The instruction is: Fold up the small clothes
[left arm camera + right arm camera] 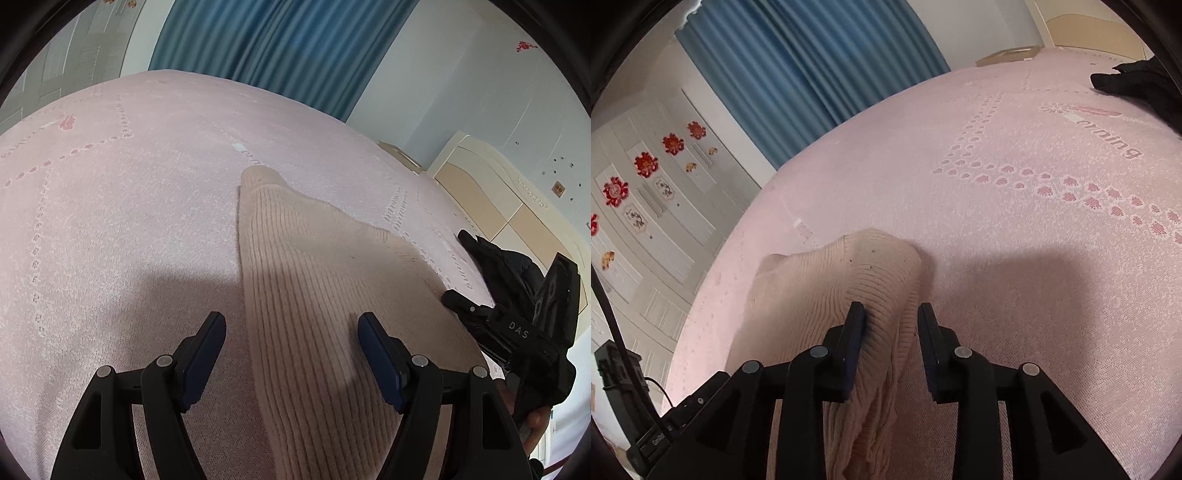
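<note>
Sweater [314,280] flat on bed [129,184], ribbed, folded narrow, lying between both grippers. Left gripper [291,325] spread wide, clear of the knit. Right gripper [891,314] partly parted astride the right edge fold, seemingly not pinching.

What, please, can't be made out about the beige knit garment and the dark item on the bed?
- Knit garment: near end cut off by the bottom edge in the left wrist view, and behind the right gripper in the right.
- Dark item: cut off at the right wrist view's edge; unidentifiable.
</note>
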Demonstrator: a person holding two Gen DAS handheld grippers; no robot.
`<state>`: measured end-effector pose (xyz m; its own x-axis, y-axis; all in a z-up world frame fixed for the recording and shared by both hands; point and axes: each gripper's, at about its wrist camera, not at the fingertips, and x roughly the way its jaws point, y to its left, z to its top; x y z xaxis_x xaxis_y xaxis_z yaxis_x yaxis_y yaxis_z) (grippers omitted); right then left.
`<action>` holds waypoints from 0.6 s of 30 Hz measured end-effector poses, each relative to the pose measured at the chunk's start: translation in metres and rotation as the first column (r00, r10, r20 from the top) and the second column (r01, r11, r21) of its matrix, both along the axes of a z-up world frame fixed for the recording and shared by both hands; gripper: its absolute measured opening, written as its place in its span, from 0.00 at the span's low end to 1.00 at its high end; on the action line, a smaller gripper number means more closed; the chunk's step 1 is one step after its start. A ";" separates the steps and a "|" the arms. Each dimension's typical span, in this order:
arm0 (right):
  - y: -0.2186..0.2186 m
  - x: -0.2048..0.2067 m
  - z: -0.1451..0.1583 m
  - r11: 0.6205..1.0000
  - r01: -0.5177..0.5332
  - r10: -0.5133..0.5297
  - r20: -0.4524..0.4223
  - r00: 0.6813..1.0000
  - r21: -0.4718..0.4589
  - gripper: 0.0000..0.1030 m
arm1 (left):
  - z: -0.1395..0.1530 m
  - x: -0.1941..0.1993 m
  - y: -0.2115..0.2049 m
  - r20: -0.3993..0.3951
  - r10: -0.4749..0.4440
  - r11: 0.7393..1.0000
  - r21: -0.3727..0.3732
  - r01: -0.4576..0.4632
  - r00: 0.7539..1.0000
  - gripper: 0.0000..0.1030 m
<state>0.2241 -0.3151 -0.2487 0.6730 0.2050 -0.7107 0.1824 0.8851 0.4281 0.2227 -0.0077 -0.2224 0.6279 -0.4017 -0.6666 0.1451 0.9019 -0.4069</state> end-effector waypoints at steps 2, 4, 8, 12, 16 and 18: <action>0.000 0.000 -0.001 1.000 -0.006 0.006 -0.003 1.000 0.006 0.29 | -0.001 0.001 -0.001 -0.007 0.002 1.000 0.000 -0.002 1.000 0.70; 0.002 0.002 -0.002 0.999 -0.025 0.025 -0.002 1.000 0.024 0.29 | -0.001 0.002 -0.001 -0.012 0.002 1.000 -0.001 -0.002 1.000 0.70; 0.009 0.004 -0.003 0.995 -0.082 0.082 0.002 0.997 0.059 0.41 | -0.003 0.003 -0.002 -0.022 0.000 1.000 0.000 0.000 1.000 0.70; 0.021 0.007 -0.006 0.995 -0.101 0.102 -0.022 0.995 0.010 0.41 | -0.005 0.004 -0.001 -0.036 0.000 1.000 -0.014 0.000 0.999 0.71; 0.022 0.006 -0.005 0.995 -0.095 0.095 -0.008 0.995 0.004 0.27 | -0.005 0.003 -0.003 -0.035 0.000 1.000 -0.010 -0.001 0.999 0.71; 0.022 0.003 0.000 0.996 -0.089 0.090 0.022 0.996 -0.011 0.12 | -0.004 0.002 -0.003 -0.028 0.001 1.000 -0.002 -0.001 1.000 0.71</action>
